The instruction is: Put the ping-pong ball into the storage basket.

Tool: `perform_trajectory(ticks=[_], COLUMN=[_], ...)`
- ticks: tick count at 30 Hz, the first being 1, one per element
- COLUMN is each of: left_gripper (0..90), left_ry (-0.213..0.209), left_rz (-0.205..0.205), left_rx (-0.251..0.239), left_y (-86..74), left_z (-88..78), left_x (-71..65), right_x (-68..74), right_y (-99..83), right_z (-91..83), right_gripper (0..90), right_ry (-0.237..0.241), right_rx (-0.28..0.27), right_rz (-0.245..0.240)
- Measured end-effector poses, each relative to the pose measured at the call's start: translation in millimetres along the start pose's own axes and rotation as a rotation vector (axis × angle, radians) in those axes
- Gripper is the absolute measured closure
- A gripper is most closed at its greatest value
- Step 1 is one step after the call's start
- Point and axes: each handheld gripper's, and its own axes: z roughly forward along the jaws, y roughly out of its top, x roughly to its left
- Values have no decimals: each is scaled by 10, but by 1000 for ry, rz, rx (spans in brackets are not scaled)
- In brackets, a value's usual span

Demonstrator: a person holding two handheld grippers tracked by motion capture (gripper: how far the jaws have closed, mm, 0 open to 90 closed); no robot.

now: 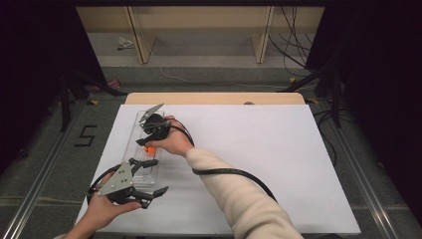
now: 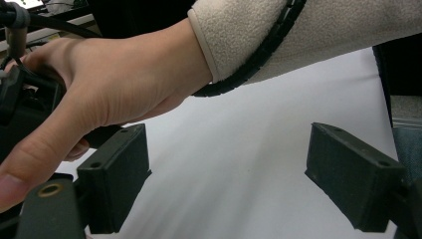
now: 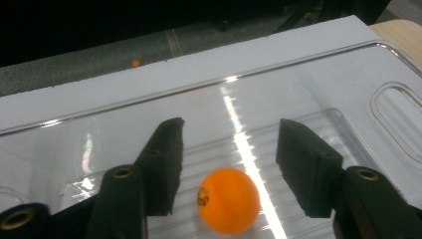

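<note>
Now the white worktop (image 1: 259,164) carries a clear plastic tray (image 3: 318,84) near its left edge, and inside that tray sits one orange ball (image 3: 229,200). It looks light, smooth and quick to roll, best pinched across its middle. Right tool (image 3: 226,159) stands parted around the ball, not pressing; left tool (image 2: 239,179), beside the tray, gapes wide, empty.

Orange ball (image 3: 229,200) in clear tray (image 3: 318,79)

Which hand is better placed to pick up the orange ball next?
Right. The right gripper hangs over the clear tray with the orange ball between its open fingers. The left gripper sits at the tray's near end, open, aimed at bare table.
</note>
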Motion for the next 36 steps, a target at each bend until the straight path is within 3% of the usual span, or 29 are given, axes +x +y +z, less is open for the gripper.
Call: perform_trajectory(ticks=[9, 13, 36], left_gripper=[167, 166, 164], left_ry=[1, 0, 0], left_rz=[-2, 1, -2], left_rx=[0, 0, 0], left_y=[-1, 0, -2], left_z=[-1, 0, -1], left_x=[-1, 0, 1], right_x=[-21, -30, -145], right_y=[22, 17, -213], right_z=[-89, -163, -605], right_gripper=[240, 164, 163], right_ry=[-7, -33, -91], right_rx=[-33, -54, -91], right_rz=[20, 37, 65])
